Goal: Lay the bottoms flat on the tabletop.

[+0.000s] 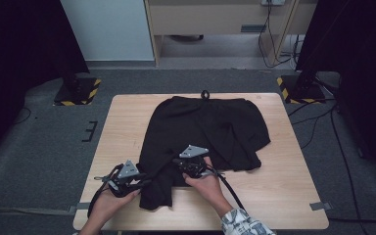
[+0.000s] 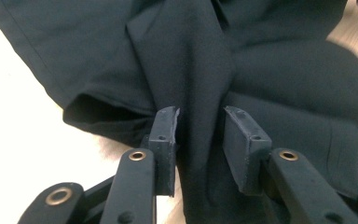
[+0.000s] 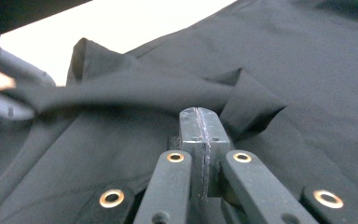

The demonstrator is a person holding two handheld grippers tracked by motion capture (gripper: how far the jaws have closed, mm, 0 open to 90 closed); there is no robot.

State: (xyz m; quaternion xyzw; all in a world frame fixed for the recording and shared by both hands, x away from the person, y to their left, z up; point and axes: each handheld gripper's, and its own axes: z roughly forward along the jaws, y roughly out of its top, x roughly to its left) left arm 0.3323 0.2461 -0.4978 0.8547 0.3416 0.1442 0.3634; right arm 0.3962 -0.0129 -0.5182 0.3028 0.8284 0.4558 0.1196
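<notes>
A pale wooden counter [image 1: 284, 161] stood on grey carpet. At its near edge, the left tongs [image 2: 199, 135] were released, a fold of the black shorts [image 1: 210, 129] passing untouched between the pads; the right tongs [image 3: 200, 128] were clenched empty over the cloth. Beyond the shorts stood striped stand bases [image 1: 77, 91]

Black shorts [image 1: 210, 132] of matt, smooth woven cloth lie on a pale wood-grain desk [image 1: 284, 196] with a satin finish. The left gripper [image 2: 199, 140] has matt black plastic jaws, scuffed rubbery pads and small brass-coloured rivets.
</notes>
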